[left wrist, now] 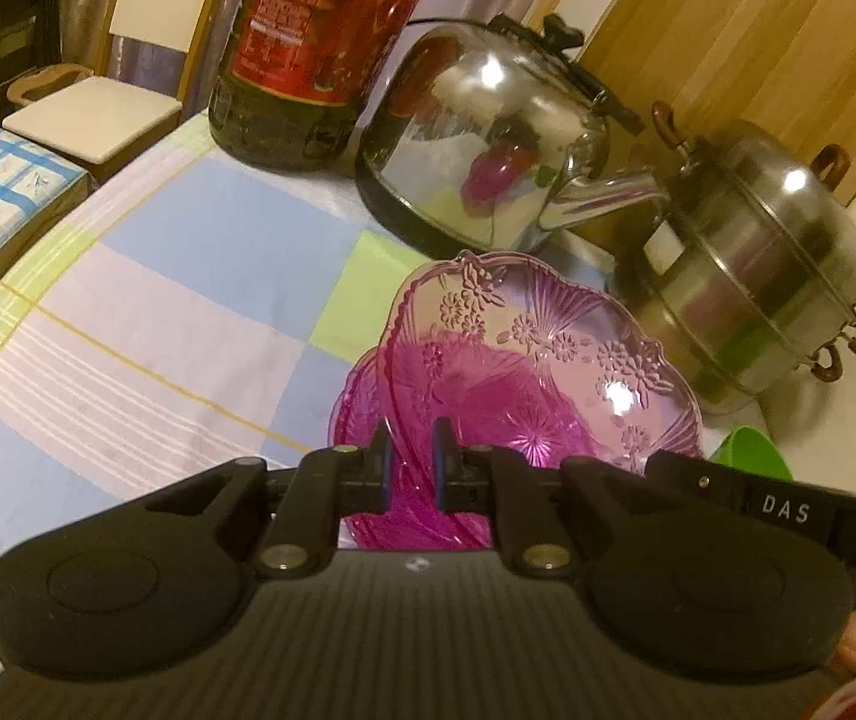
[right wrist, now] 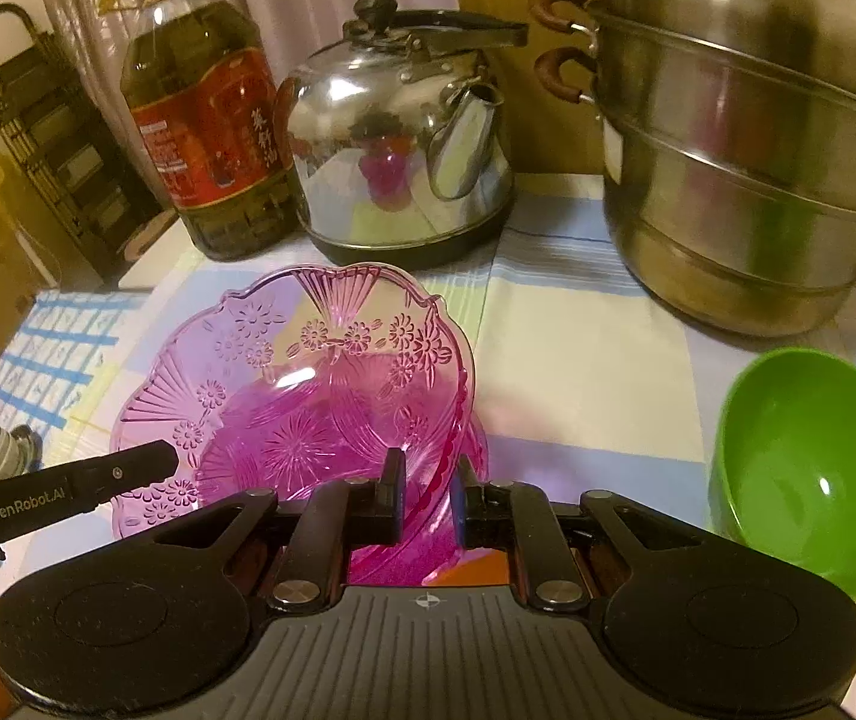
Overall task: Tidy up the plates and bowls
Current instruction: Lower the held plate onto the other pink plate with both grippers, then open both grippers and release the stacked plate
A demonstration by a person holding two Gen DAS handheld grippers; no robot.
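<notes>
Lowering the pink glass plate (right wrist: 284, 372) slowly keeps it level over the tabletop (right wrist: 578, 372). Both the left hand-held gripper (left wrist: 410, 462) and the right hand-held gripper (right wrist: 428, 492) are clamped on its rim, so release both together.

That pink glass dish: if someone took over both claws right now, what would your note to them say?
Left claw: shut on the rim of the pink dish.
Right claw: shut on the opposite rim of the same dish. Both hold it tilted, just above the checked tablecloth.
A second pink dish seems to sit right under it; whether they touch is unclear.
Green bowl: upright on the cloth to the right, untouched.
Kettle, steamer pot and oil bottle stand behind.
Done: dish gripped by both claws.
Left: probably set it down, nested, then deal with the green bowl.
</notes>
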